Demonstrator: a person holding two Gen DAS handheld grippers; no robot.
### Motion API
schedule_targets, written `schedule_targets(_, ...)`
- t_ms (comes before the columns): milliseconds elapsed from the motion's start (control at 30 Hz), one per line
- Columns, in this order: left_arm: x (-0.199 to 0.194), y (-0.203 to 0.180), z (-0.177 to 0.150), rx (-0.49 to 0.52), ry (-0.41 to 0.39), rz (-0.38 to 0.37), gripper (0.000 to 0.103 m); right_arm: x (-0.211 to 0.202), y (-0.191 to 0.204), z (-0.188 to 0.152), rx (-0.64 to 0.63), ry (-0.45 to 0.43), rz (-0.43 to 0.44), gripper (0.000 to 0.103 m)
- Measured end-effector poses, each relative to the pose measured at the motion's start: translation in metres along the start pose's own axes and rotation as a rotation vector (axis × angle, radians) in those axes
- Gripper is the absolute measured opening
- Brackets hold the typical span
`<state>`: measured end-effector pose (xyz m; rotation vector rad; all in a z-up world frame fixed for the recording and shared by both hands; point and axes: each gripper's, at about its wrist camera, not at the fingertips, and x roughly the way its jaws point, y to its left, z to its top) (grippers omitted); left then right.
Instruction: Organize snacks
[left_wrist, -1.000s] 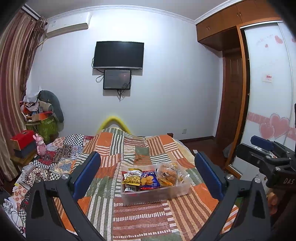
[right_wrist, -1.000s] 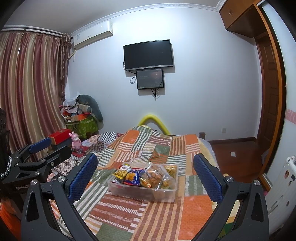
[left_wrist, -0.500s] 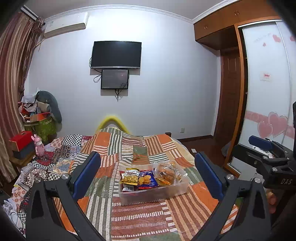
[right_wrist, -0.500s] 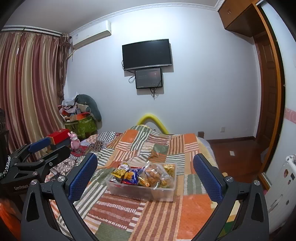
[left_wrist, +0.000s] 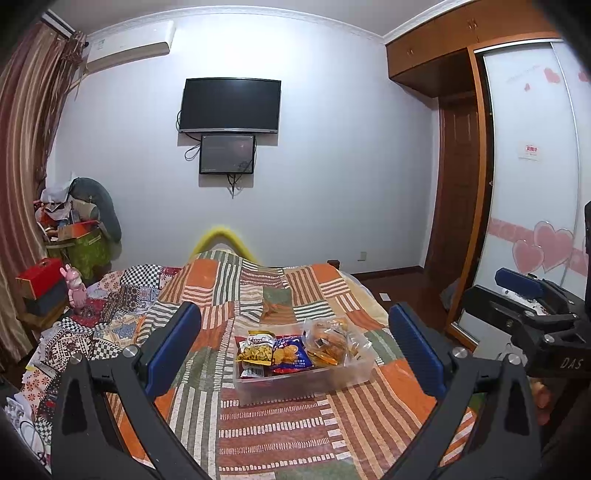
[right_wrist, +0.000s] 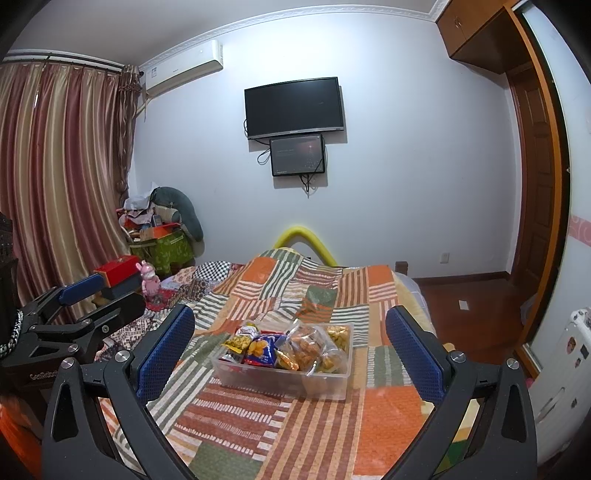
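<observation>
A clear plastic bin sits on the patchwork bedspread. It holds a yellow chip bag, a blue cracker bag and a clear bag of orange snacks. My left gripper is open and empty, held above the bed short of the bin. My right gripper is also open and empty, short of the bin. Each gripper shows in the other's view: the right one, the left one.
A TV and small screen hang on the far wall. Cluttered boxes, a green bag and a pink toy stand left of the bed. A wardrobe and wooden door are at the right. Curtains hang at left.
Both grippers have drifted slightly; the bin sits a little lower and smaller in the views. Both stay open and empty.
</observation>
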<state>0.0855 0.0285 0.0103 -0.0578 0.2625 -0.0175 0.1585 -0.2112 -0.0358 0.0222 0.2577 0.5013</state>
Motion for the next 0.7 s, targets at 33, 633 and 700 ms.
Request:
schedule_targets(33,0.0002,0.0002,-0.0002,-0.001,0.002,0.000,0.103,0.0006,-0.0002,0.0001,0.000,0.000,0.000,0.103)
schedule_targets(633,0.0003,-0.0062,-0.0062,0.015,0.018,-0.034,0.103,-0.0004,0.0003,-0.0002,-0.002,-0.001,0.001,0.103)
schedule_targets(700,0.0008,-0.0059,-0.0064,0.010,0.021,-0.034,0.103,0.0001,-0.0004,-0.0001,-0.002,-0.001,0.000,0.103)
